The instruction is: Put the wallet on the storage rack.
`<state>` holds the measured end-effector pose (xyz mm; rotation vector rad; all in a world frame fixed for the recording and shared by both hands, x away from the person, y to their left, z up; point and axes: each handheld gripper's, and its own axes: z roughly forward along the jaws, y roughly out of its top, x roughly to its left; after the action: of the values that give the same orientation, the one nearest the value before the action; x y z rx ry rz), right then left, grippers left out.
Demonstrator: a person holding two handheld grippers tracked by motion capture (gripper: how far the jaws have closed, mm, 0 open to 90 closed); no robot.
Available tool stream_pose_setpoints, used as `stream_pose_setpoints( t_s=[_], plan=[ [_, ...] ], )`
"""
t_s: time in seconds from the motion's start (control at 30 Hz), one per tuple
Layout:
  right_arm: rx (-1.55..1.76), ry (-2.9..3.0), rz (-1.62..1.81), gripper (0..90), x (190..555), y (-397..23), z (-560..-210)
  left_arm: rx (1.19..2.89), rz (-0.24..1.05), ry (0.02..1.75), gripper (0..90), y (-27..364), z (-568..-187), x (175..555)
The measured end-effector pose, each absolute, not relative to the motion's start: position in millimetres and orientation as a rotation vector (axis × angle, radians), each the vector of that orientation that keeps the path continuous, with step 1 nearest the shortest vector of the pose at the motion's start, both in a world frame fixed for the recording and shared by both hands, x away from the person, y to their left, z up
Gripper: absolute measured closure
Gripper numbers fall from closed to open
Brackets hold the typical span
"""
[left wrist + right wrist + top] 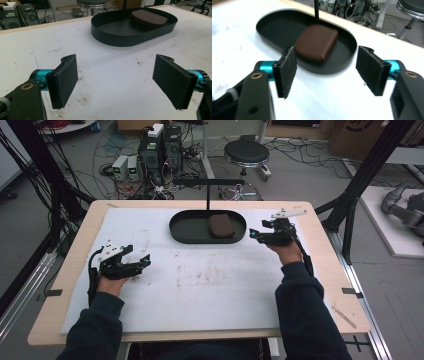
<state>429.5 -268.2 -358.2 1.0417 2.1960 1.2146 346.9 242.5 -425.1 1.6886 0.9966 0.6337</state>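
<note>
The brown pad (220, 225) lies flat inside the black oval tray (182, 231), toward the tray's right end and just right of the thin black post (208, 195) that rises from the tray's far side; in the right gripper view the pad (317, 42) shows rounded corners and a smooth top, and nothing touches it. The tray sits on the white mat (200, 280) that covers most of the desk (330, 270), at the mat's far middle. The right gripper (256, 236) hangs just off the tray's right end, above the mat, pointing toward the tray; its jaws stand wide apart with nothing between them, the tray's near rim (332, 71) and the pad lying beyond the gap. The left gripper (146, 260) is well away from the tray, to its near left, low over the mat, and its jaws are also spread wide and empty, aimed across bare mat toward the tray (120, 37). Beyond the tray, off the desk's far edge, stand a round stool (246, 153) and computer boxes (160, 150) amid cables on the floor.
</note>
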Motion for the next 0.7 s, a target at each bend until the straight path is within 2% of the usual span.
stream_pose_setpoints(
  t_s=[0.17,0.4,0.7],
  plan=[
    [0.994,2.184,1.18,21.6,395.9,-291.0,-373.8,1.669,0.646,0.992,20.1,244.3,-422.0,344.5],
    [1.1,2.146,1.19,20.7,373.7,-317.6,-403.0,1.674,0.654,0.986,20.1,243.6,-421.6,344.0],
    [1.102,2.086,1.154,20.7,365.4,-321.5,-403.7,1.677,0.656,0.967,20.1,242.5,-419.4,342.0]
  ],
)
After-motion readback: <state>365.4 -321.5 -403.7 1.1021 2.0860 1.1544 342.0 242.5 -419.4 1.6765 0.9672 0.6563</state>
